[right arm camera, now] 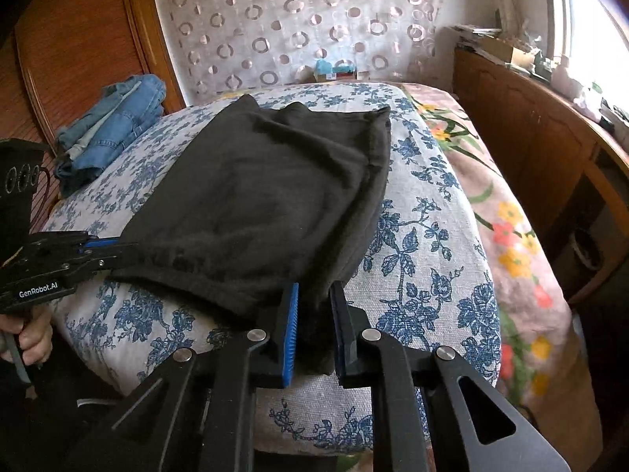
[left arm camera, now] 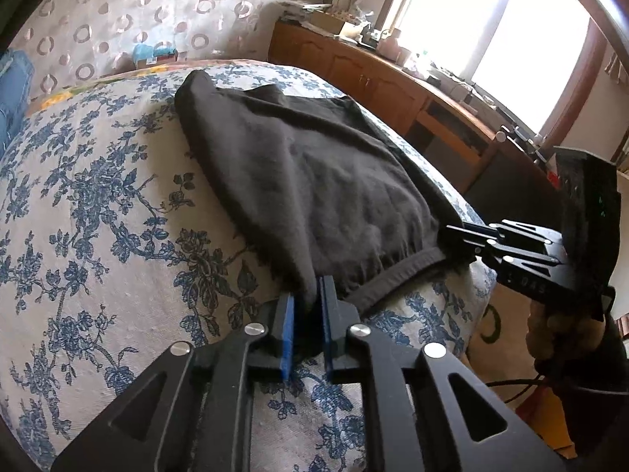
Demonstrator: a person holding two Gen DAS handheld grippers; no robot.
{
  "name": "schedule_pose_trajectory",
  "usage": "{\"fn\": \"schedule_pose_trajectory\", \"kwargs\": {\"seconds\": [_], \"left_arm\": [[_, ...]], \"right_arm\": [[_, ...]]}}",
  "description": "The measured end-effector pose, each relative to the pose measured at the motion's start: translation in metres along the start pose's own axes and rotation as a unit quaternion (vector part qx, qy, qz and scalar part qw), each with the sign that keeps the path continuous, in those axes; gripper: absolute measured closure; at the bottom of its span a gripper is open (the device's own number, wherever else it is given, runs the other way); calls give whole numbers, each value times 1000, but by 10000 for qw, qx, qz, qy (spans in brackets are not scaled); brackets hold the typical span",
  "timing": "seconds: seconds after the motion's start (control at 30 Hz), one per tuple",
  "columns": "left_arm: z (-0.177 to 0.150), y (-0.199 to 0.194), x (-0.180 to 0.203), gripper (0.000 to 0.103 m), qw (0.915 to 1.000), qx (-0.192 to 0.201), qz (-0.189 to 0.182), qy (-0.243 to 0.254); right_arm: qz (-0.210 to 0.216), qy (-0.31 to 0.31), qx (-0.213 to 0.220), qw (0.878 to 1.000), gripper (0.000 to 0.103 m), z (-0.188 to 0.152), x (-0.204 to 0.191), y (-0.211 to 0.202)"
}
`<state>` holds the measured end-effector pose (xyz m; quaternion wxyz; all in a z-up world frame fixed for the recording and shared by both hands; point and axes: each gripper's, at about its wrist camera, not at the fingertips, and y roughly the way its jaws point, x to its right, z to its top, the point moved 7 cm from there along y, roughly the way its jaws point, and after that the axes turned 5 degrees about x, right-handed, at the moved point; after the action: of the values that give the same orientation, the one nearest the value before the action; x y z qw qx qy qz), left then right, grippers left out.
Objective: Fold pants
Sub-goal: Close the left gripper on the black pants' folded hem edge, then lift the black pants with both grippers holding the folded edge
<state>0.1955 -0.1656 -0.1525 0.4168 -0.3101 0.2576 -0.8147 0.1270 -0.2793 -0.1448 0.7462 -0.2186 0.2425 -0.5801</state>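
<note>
Dark brown pants (left arm camera: 298, 165) lie folded on a bed with a blue floral cover (left arm camera: 98, 216). My left gripper (left arm camera: 308, 299) is shut on the near left corner of the pants at the bed's near edge. My right gripper (right arm camera: 314, 299) is shut on the near right corner of the pants (right arm camera: 267, 192). The right gripper also shows at the right of the left wrist view (left arm camera: 464, 236), and the left gripper at the left of the right wrist view (right arm camera: 114, 246). The cloth hangs between the two corners just above the cover (right arm camera: 424, 236).
A pile of blue jeans (right arm camera: 114, 126) lies at the bed's far left. A wooden sideboard (left arm camera: 393, 82) with clutter runs along the right under a bright window (left arm camera: 491, 31). A flowered blanket (right arm camera: 511, 216) hangs off the bed's right side. A curtain with rings (right arm camera: 298, 27) hangs behind.
</note>
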Motion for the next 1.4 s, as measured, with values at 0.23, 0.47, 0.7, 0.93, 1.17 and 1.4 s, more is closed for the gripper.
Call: {"fn": "schedule_pose_trajectory", "kwargs": {"seconds": [0.23, 0.47, 0.7, 0.93, 1.17, 1.4], "left_arm": [[3, 4, 11, 64, 9999, 18, -144, 54], [1, 6, 8, 91, 9997, 29, 74, 235], [15, -11, 5, 97, 9996, 132, -213, 110], [74, -78, 7, 97, 9950, 932, -332, 145], [130, -139, 2, 97, 9858, 1625, -142, 392], [178, -190, -13, 97, 9740, 2182, 151, 592]], "right_arm": [[-89, -158, 63, 9998, 88, -3, -5, -2], [95, 39, 145, 9998, 94, -4, 0, -2], [369, 262, 361, 9983, 97, 10, -2, -11], [605, 54, 1055, 9926, 97, 63, -18, -51], [805, -390, 1689, 9816, 97, 124, -45, -97], [1030, -767, 2106, 9691, 97, 177, -71, -127]]}}
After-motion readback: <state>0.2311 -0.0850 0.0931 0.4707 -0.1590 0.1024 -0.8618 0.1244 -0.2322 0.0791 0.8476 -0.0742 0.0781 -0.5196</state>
